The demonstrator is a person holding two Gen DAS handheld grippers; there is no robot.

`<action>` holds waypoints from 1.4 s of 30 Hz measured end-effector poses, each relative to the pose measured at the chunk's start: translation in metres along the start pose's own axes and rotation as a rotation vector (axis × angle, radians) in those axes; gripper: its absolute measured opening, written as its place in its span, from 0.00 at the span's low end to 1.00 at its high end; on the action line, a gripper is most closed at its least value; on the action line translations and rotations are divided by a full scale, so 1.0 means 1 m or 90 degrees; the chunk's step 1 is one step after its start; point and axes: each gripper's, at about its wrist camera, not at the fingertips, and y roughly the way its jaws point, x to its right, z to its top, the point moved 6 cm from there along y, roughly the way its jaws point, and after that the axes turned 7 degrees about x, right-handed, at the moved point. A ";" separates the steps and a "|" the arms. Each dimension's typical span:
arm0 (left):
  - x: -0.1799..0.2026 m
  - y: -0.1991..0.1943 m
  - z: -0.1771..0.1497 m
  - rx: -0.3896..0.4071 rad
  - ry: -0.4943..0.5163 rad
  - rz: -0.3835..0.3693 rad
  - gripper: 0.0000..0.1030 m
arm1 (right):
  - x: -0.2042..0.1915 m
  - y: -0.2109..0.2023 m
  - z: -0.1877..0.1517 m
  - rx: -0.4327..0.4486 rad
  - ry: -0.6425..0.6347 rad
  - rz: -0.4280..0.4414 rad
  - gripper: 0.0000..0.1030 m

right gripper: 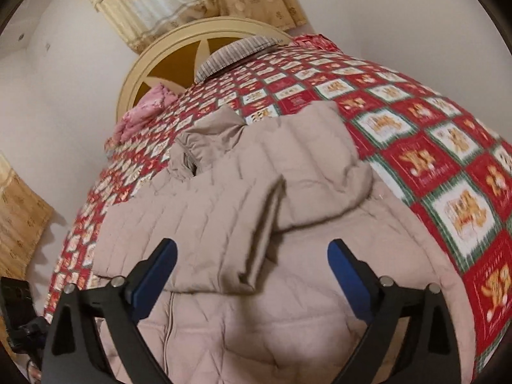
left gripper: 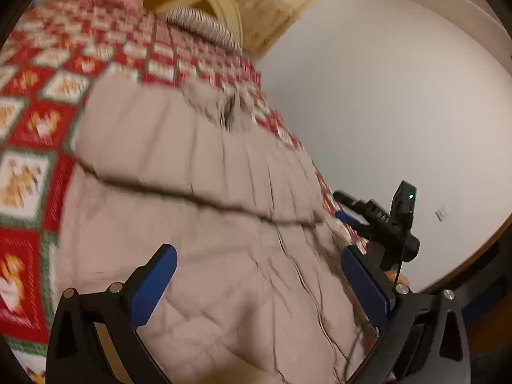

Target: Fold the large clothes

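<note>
Beige quilted coat [right gripper: 256,211] lies spread across the bed [right gripper: 448,166], one sleeve [right gripper: 224,220] folded over its chest. Left gripper [left gripper: 256,288] and right gripper [right gripper: 252,275] both hover above it, jaws wide apart with nothing between them. Puffy filling may spring the sleeve back open, and slippery fabric could slide on the patterned blanket when pulled. Blanket squares seem to carry lettering, too blurred to read.
</note>
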 end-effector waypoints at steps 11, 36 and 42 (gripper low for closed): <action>-0.014 0.005 0.044 0.058 0.082 0.142 0.99 | -0.046 0.052 0.003 -0.040 -0.202 -0.052 0.17; -0.121 0.114 0.064 0.046 0.107 0.420 0.99 | -0.033 0.063 0.110 -0.024 -0.063 -0.055 0.96; -0.121 0.114 0.065 0.057 0.101 0.416 0.99 | -0.095 0.194 0.158 -0.091 -0.024 -0.081 0.96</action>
